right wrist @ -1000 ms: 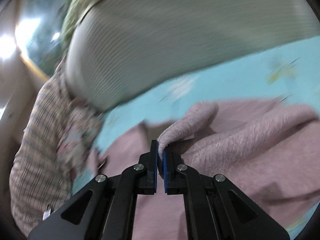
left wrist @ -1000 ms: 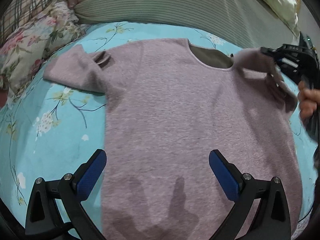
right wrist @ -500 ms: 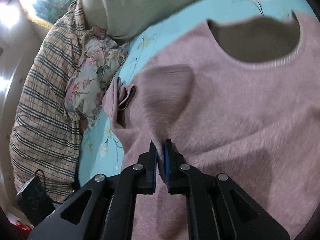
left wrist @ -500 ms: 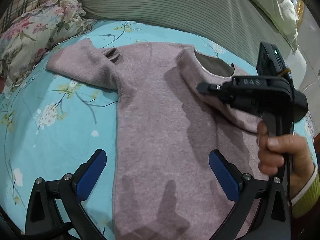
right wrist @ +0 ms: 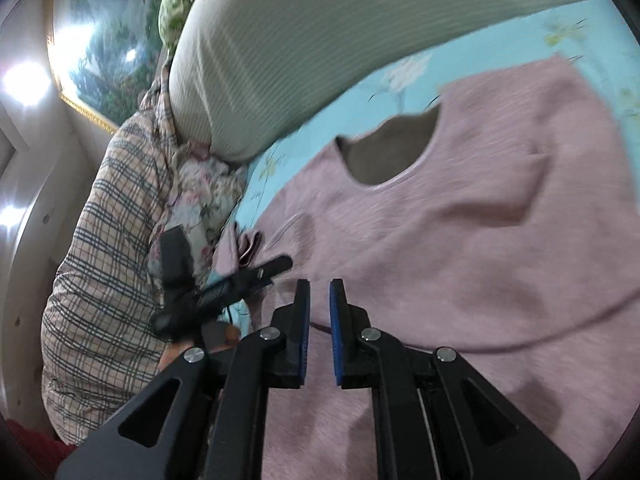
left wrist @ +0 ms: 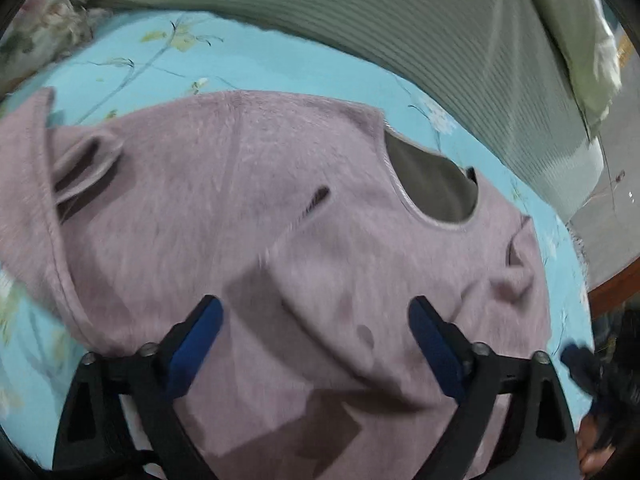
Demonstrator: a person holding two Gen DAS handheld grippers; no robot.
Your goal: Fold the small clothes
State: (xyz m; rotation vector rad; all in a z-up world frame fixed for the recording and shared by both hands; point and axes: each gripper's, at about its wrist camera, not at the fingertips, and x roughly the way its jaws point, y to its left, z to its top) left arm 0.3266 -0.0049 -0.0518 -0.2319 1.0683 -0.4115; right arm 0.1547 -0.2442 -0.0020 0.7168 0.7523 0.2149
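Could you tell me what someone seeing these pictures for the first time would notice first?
The pink sweater fills the middle, spread on the turquoise floral bedsheet, its right sleeve folded across the chest. The open left gripper hovers over its lower half; the right gripper, slightly parted, holds nothing. A striped grey-green pillow lies behind.

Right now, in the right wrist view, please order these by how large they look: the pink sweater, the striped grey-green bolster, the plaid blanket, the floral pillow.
1. Pink sweater, clearly largest.
2. Striped grey-green bolster.
3. Plaid blanket. Second and third look close, and fisheye distortion at the edge makes their order unsure.
4. Floral pillow, smallest, partly hidden.
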